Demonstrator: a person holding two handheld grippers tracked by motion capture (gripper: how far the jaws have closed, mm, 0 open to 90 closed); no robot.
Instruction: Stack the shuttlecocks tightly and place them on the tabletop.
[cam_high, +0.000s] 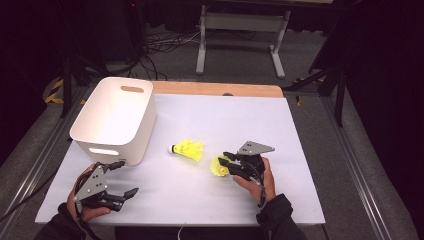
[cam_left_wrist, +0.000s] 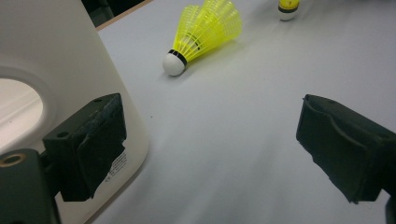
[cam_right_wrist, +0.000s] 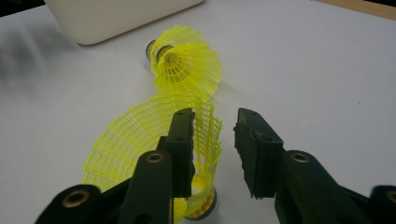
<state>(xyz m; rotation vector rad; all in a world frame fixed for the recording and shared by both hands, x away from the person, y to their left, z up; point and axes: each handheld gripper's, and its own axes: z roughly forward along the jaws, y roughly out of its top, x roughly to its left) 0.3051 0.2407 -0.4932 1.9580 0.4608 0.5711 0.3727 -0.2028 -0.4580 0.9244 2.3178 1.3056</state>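
Two yellow shuttlecocks lie on the white table (cam_high: 280, 125): the near shuttlecock (cam_right_wrist: 154, 140), its skirt wall between the part-open right gripper (cam_right_wrist: 215, 140) jaws (not clamped), could be crushed or flicked off; the far shuttlecock (cam_high: 188, 149) lies beside the white bin (cam_high: 117, 117); the left gripper (cam_left_wrist: 210, 140) is held open, empty.

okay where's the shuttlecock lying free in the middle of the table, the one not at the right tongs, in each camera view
High view: the free shuttlecock lies mid-table, right of the white bin.
Left gripper view: top centre, white cork toward the camera.
Right gripper view: upper centre, beyond the shuttlecock at the right tongs.
Shared landmark: the white bin, at the left edge in the left gripper view and top left in the right gripper view.
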